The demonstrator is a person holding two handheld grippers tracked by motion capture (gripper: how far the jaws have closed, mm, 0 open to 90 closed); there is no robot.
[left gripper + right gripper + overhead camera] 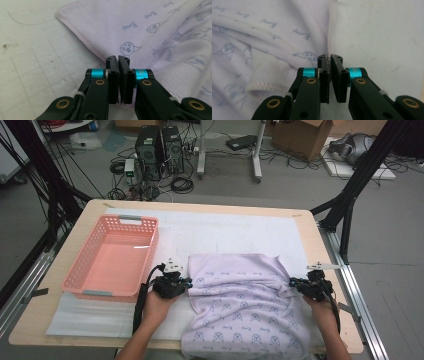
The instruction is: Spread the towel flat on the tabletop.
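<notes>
A lavender towel (pixel 240 305) printed with small blue figures lies rumpled on the white mat (pixel 225 230), and its near end hangs over the table's front edge. My left gripper (pixel 188 283) is at the towel's left edge. In the left gripper view the jaws (pixel 118 58) stand pressed together where the stitched hem of the towel (pixel 140 30) meets them. My right gripper (pixel 293 283) is at the towel's right edge. In the right gripper view its jaws (pixel 329 57) pinch the white stitched hem of the towel (pixel 262 30), with a fold bunched to the left.
A pink plastic basket (pixel 70 280) sits on the left part of the wooden table (pixel 30 320), close to my left gripper. Black frame legs stand at the table's right and left. Computers, cables and a cardboard box are on the floor beyond.
</notes>
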